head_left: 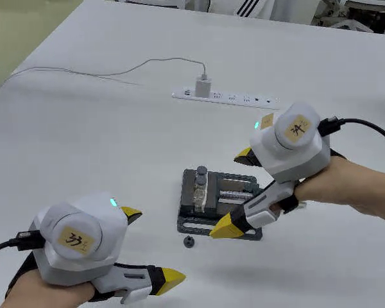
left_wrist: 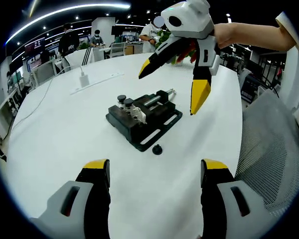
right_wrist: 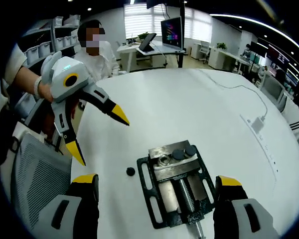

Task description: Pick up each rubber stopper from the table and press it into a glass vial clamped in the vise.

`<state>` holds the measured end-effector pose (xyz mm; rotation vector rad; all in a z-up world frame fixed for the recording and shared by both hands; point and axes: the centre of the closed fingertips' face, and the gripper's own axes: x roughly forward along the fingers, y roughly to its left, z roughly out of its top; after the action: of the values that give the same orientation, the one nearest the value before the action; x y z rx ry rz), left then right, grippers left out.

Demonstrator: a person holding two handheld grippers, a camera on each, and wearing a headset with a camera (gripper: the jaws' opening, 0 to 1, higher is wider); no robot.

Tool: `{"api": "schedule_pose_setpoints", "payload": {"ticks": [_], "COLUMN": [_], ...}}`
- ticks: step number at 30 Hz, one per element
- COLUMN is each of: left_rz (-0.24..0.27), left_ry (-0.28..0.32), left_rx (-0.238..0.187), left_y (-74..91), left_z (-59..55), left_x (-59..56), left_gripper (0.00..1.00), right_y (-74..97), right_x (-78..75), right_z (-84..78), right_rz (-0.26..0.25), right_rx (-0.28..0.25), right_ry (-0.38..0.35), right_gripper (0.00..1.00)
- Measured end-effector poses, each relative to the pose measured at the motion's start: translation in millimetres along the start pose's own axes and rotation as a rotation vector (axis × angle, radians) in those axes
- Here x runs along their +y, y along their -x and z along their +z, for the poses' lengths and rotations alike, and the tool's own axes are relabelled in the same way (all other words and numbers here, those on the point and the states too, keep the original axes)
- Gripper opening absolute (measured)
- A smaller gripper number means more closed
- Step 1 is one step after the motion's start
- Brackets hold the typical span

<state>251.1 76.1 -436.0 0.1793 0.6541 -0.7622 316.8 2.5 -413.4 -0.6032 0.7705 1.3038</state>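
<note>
A small black vise (head_left: 191,223) sits mid-table with glass vials (head_left: 200,189) clamped in its jaws. Two vials carry dark rubber stoppers (right_wrist: 184,152); a third vial (right_wrist: 164,159) beside them is uncapped. One loose black stopper (head_left: 188,242) lies on the table just in front of the vise, seen also as the stopper (left_wrist: 157,149) and the stopper (right_wrist: 131,171). My right gripper (head_left: 233,192) hovers open over the vise's right side, nothing between its yellow tips. Open and empty too, my left gripper (head_left: 152,245) hangs at the lower left, short of the loose stopper.
A white power strip (head_left: 224,97) with a plugged charger and a grey cable lies behind the vise. A grey mesh chair (left_wrist: 274,149) stands by the table's near edge. A person stands beyond the table in the right gripper view.
</note>
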Motion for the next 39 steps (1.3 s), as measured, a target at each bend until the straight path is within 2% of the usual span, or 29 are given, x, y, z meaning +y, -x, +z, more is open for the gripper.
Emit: {"api": "schedule_pose_setpoints", "payload": {"ticks": [6,16,24,31,34,39], "left_rz": [-0.004,0.000,-0.003,-0.009,-0.015,-0.029], "left_ry": [-0.016,-0.040,-0.065,-0.082,-0.098,-0.140], "left_rx": [0.020,0.044,0.068,0.091,0.096,0.140], "left_y": [2.7,6.5,6.4,4.5,2.6,-3.0], "left_z": [-4.3,-5.2,-4.1,-4.1,-3.1,-2.2], "left_x": [-0.3,4.4,4.9,5.3,4.2,3.8], "left_gripper": [0.72,0.71,0.68,0.64,0.60,0.56], "right_y": [9.5,23.7,36.3,46.2,48.9,54.3], "right_x": [10.5,26.2,31.8,32.9,34.5,37.1], "right_z": [-24.4,-49.4,-64.0,-73.8,-79.5,-84.6], "right_rz": [-0.015,-0.030,-0.056,-0.082,-0.079,-0.086], "right_rx": [0.025,-0.040,-0.108,-0.145,-0.140,-0.143], "right_ry": [-0.010,-0.065,-0.118,-0.119,-0.131,-0.135], "right_gripper": [0.99,0.99,0.99,0.99,0.99,0.99]}}
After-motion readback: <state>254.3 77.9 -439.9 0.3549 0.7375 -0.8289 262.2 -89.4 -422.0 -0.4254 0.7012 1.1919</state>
